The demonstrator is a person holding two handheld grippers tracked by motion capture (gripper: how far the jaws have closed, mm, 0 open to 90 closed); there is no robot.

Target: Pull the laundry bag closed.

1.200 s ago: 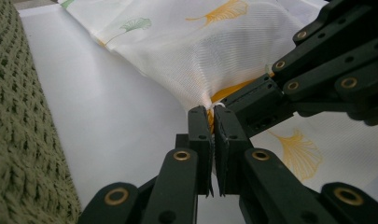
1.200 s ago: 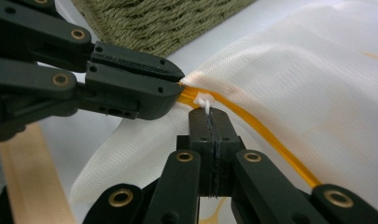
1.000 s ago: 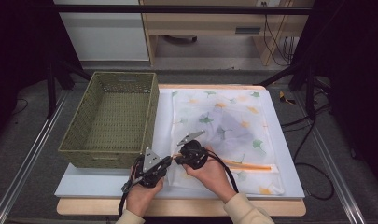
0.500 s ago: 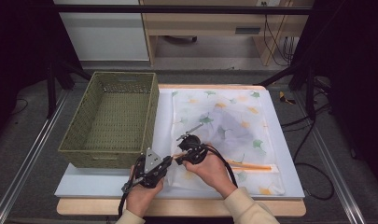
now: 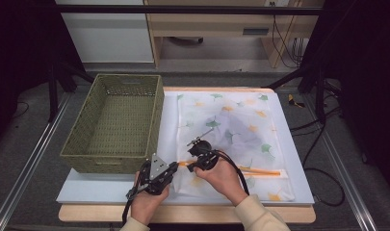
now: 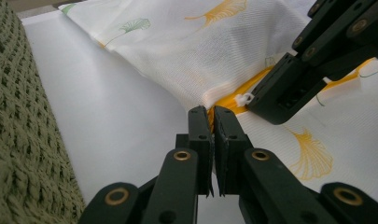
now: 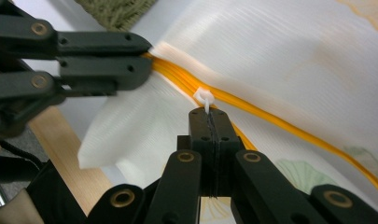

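1. Setting: a lab-style recording station, not a home.
2. Work surface: a white board (image 5: 289, 159) on a wooden table (image 5: 106, 214), flanked by metal rails (image 5: 31, 163) on a grey floor.
3. Surroundings: black stand legs (image 5: 53, 86), loose cables (image 5: 322, 130), dark drapes at both sides.
4. Background: plain wooden furniture (image 5: 207, 24) and a white cabinet (image 5: 106, 33).

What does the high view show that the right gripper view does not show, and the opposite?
The high view adds the whole green woven basket, standing left of the leaf-printed mesh bag, and the full outline of that bag. The right gripper view adds the small white zipper pull, pinched in the shut right claw. Both share the orange zipper and the left claw clamped on its end.
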